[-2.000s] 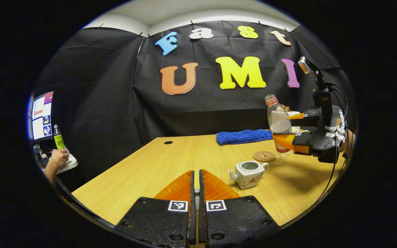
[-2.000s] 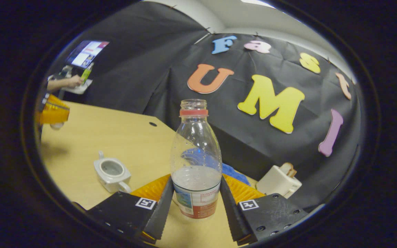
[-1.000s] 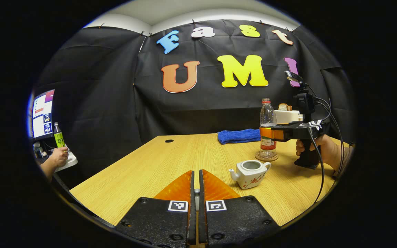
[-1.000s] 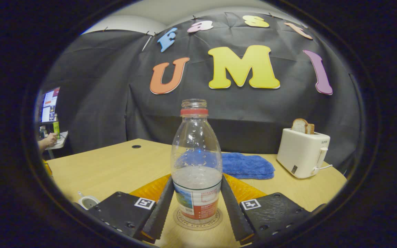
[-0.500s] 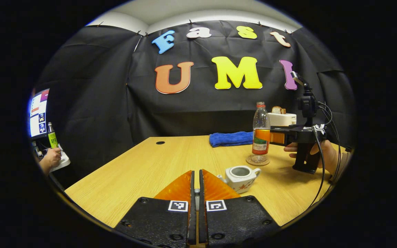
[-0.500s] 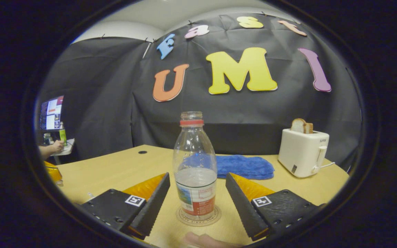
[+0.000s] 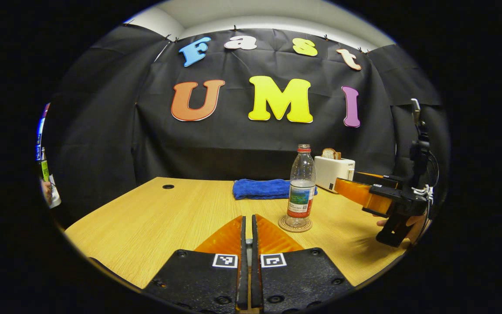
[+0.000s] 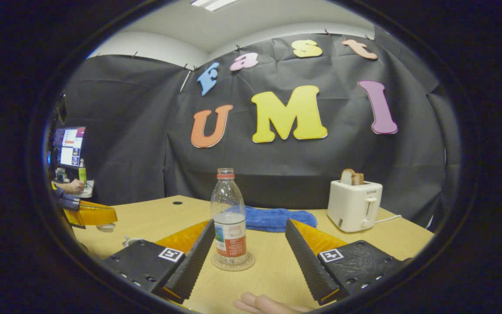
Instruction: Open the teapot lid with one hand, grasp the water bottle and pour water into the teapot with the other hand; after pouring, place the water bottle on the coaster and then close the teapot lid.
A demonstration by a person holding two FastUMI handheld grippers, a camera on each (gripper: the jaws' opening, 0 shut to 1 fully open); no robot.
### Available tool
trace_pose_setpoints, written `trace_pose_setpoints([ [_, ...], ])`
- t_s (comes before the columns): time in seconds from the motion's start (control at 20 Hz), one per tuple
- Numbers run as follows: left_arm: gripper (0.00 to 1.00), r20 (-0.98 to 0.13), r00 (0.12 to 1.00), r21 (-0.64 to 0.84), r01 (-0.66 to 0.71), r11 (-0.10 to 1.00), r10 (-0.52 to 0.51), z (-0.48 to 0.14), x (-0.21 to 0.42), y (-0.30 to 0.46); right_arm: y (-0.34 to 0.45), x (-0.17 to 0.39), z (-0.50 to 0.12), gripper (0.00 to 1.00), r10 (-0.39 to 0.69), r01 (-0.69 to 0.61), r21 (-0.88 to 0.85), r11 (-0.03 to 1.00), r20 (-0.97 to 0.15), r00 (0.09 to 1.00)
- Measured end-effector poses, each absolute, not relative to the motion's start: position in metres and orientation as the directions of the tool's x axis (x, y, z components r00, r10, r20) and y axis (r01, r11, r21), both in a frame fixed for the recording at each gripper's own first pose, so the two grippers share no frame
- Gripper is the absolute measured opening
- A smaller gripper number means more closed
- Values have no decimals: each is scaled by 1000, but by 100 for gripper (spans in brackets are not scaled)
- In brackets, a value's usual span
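- Bottle (image 8: 229,218) stands upright on the coaster (image 8: 232,261), uncapped, toward the table's (image 7: 155,218) far edge, near the cloth (image 8: 277,218).
- My right gripper (image 8: 249,244) is spread wide, clear of the bottle, with open table between.
- My left gripper (image 7: 247,235) is pressed together; I can't tell what it grips.

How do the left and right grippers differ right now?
The left gripper has its fingers pressed together, while the right gripper stands wide open. The left gripper is nearer the table's front, facing the water bottle; the right gripper sits back from the bottle, apart from it on its coaster. Both hover above the table.
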State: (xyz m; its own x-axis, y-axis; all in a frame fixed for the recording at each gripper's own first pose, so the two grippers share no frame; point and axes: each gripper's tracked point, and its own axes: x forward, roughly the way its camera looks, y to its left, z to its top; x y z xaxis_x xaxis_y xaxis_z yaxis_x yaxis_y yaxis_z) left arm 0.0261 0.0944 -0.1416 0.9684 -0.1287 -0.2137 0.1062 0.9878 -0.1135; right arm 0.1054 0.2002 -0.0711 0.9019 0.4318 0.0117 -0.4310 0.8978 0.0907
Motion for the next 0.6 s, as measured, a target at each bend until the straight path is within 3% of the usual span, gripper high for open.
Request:
trace_pose_setpoints([
  [0.6,6,-306,947,-70,75,995,-94,-185,64,78,172,85,-77,97,444,-446,108,888,49,895],
])
